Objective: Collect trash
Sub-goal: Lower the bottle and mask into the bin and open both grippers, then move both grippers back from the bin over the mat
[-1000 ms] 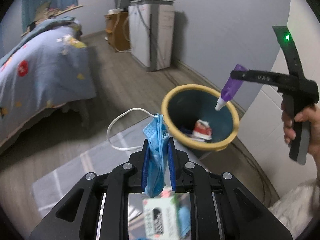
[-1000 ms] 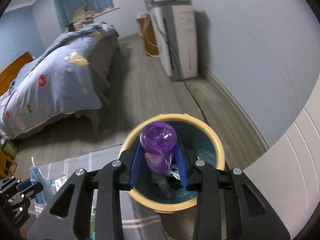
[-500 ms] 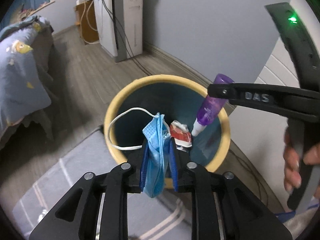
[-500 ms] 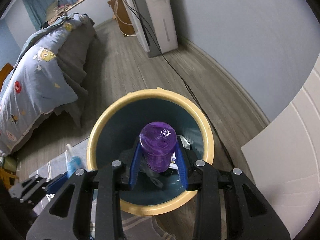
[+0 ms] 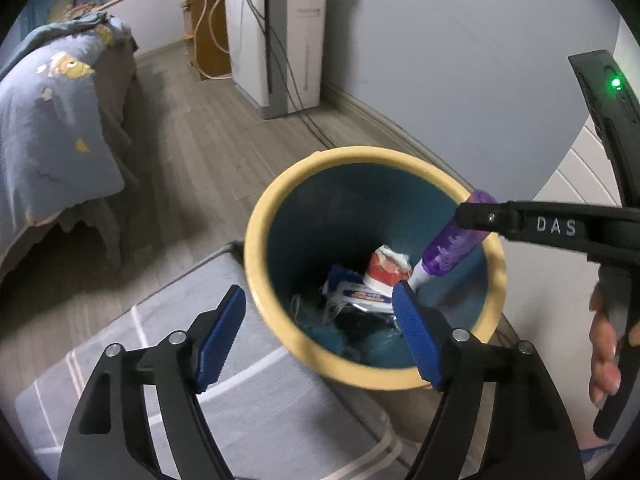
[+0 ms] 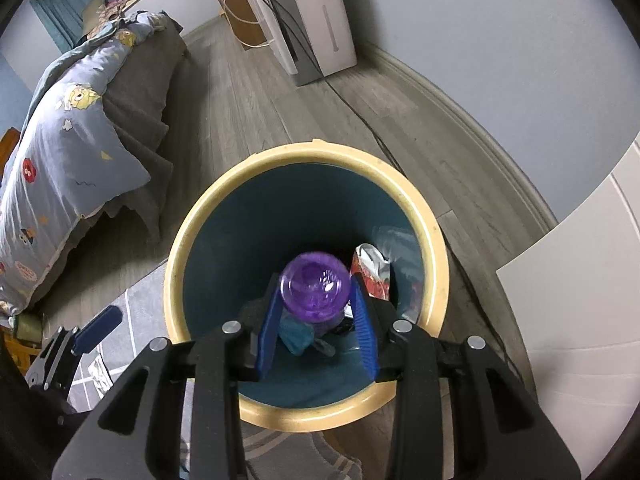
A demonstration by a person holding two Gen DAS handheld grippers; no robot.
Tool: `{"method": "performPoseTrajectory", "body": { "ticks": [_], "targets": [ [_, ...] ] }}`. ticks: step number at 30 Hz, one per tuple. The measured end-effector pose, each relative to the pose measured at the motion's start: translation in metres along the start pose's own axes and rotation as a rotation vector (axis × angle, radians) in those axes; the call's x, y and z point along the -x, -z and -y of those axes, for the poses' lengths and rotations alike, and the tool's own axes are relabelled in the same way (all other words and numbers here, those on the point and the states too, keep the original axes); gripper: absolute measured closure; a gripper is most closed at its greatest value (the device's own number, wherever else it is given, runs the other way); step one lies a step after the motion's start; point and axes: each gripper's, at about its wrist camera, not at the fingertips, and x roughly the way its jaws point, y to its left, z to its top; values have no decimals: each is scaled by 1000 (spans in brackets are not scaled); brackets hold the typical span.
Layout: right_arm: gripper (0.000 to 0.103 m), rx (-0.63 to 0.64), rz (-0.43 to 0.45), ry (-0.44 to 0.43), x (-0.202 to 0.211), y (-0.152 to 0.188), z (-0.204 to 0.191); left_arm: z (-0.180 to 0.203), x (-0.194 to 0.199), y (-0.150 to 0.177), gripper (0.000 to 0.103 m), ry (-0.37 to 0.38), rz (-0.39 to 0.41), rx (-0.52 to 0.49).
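Left wrist view: both grippers hang over the yellow-rimmed trash bin [image 5: 256, 220], which stands on the wooden floor at the edge of a grey rug [image 5: 256, 412].
The left gripper [image 5: 316, 336] is spreading its jaws with nothing between them. The right gripper [image 6: 316, 330] is easing open around a purple bottle [image 6: 314, 294], its white nozzle pointing down into the bin; its pads look almost off it. A blue face mask [image 5: 324, 332] and a red-and-white wrapper [image 5: 386, 266] lie at the bin's bottom.

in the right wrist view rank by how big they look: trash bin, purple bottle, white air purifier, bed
1. bed and trash bin: too alike to split, and the bin is much nearer
2. white air purifier, far off
3. purple bottle, close to the camera
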Motion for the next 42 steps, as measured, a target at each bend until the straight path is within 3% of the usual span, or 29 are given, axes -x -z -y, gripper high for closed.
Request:
{"method": "performPoseTrajectory", "body": {
  "ticks": [1, 3, 7, 9, 12, 21, 27, 30, 39, 42],
  "targets": [
    [67, -3, 3, 0, 1, 0, 0, -3, 3, 2, 26, -5, 1, 3],
    [46, -6, 14, -2, 4, -1, -1, -9, 8, 5, 25, -3, 2, 11],
    [39, -5, 57, -6, 14, -4, -4, -16, 21, 12, 19, -14, 13, 23],
    [23, 4, 74, -4, 18, -4, -6, -21, 29, 16, 14, -20, 22, 27],
    [8, 20, 107, 4, 27, -4, -11, -25, 44, 20, 9, -46, 42, 30],
    [6, 125, 154, 19, 48, 3, -49, -53, 110, 35, 7, -110, 96, 38],
    [6, 219, 183, 13, 74, 24, -93, -91, 163, 59, 6, -139, 123, 85],
    [6, 267, 197, 0, 87, 41, -120, -113, 185, 77, 6, -188, 131, 103],
    [6, 347, 128, -7, 84, 103, -177, -179, 235, 141, 5, -260, 161, 260],
    [6, 336, 95, 10, 76, 126, -185, -196, 233, 160, 5, -275, 127, 291]
  ]
}}
